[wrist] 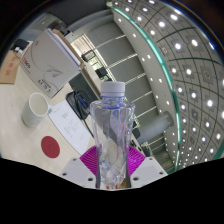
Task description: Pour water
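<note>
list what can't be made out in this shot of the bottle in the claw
- Water bottle, gripper view: its base is hidden low between the claw pads, and the water level is unreadable through the clear ribbed plastic.
- White cup: seen from the side, so its contents are hidden.
- White box: its print is too small to read.

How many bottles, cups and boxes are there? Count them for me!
Bottles: 1, the clear water bottle held between the gripper fingers.
Cups: 1, the white paper cup on the table.
Boxes: 1, the white box behind the cup.
Total: 3
</note>
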A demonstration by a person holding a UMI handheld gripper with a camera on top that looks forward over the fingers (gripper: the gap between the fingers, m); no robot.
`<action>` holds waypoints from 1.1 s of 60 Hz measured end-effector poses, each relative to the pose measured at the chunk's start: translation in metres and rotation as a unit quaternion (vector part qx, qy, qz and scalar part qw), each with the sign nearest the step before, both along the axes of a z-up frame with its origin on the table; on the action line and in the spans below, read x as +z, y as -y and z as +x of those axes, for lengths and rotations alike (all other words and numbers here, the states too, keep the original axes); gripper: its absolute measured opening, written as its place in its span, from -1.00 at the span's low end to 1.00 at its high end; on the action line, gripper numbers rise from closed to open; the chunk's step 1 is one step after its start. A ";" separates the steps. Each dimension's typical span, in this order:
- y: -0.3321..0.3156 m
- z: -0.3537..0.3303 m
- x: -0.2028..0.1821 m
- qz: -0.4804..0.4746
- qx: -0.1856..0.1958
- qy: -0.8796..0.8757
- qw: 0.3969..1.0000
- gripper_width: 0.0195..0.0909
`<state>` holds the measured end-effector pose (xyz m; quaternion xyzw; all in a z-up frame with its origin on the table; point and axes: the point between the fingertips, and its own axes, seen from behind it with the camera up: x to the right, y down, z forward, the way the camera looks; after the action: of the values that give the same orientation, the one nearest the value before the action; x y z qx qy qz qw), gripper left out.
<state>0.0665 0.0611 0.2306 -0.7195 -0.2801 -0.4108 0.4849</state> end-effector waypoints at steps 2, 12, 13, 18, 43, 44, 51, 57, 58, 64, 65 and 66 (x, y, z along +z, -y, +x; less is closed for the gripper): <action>-0.010 -0.011 0.002 -0.005 0.009 0.042 0.999 -0.60; -0.053 -0.049 0.006 -0.022 0.046 0.262 0.964 -0.60; -0.056 -0.053 0.005 -0.023 0.051 0.280 0.958 -0.60; -0.066 -0.070 -0.004 -0.035 0.074 0.357 0.930 -0.60; -0.084 -0.082 -0.028 -0.074 0.102 0.495 0.860 -0.60; -0.084 -0.082 -0.028 -0.074 0.102 0.494 0.860 -0.60; -0.082 -0.074 -0.022 -0.076 0.094 0.466 0.877 -0.60; -0.080 -0.064 -0.015 -0.073 0.087 0.392 0.913 -0.60; -0.077 -0.064 -0.013 -0.070 0.084 0.377 0.920 -0.60; -0.073 -0.062 -0.009 -0.066 0.079 0.240 0.965 -0.60; -0.072 -0.063 -0.009 -0.064 0.078 0.215 0.971 -0.60; -0.070 -0.063 -0.009 -0.064 0.075 0.187 0.977 -0.60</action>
<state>0.0032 0.1315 0.2216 -0.6361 -0.4449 -0.4821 0.4063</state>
